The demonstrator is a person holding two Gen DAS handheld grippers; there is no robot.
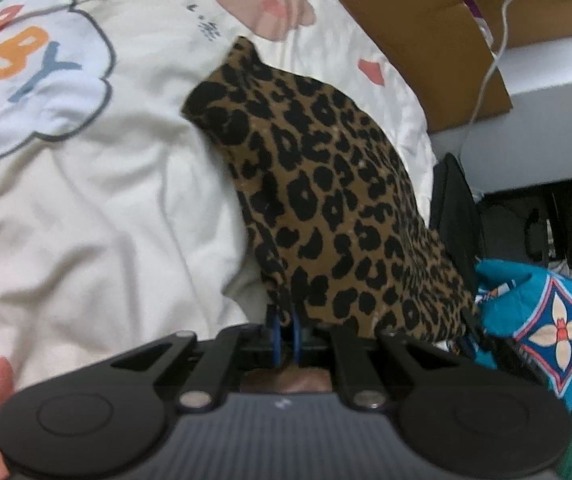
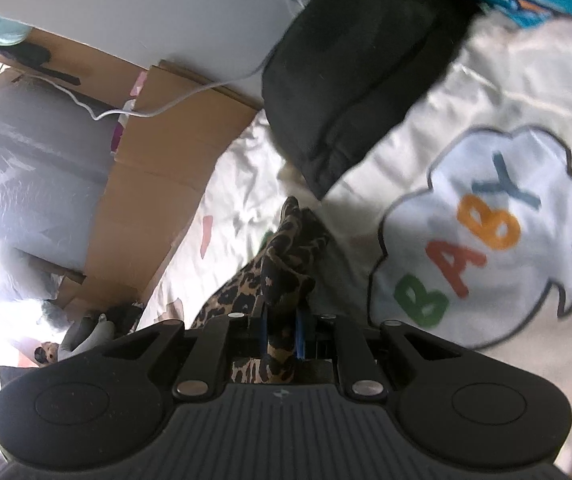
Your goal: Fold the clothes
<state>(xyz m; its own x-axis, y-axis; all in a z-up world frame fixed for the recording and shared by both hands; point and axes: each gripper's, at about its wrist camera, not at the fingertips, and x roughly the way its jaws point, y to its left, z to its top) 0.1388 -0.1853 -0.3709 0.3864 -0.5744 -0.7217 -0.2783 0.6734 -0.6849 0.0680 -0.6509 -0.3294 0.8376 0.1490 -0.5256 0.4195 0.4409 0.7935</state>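
Observation:
A leopard-print garment (image 1: 326, 200) hangs stretched above a cream bedspread (image 1: 85, 200). My left gripper (image 1: 285, 322) is shut on its near edge, the blue pads pinching the cloth. At the garment's right corner in the left wrist view, the other gripper's dark tips (image 1: 472, 320) hold the fabric. In the right wrist view, my right gripper (image 2: 281, 332) is shut on a bunched fold of the same leopard-print garment (image 2: 281, 264), which rises in a crumpled ridge ahead of the fingers.
The cream bedspread (image 2: 486, 100) carries a cloud print reading BABY (image 2: 474, 236). A black garment (image 2: 350, 80) lies on it. Cardboard boxes (image 1: 426, 40) with a white cable (image 1: 498, 40) stand past the bed's edge. A teal patterned sleeve (image 1: 546, 328) is at right.

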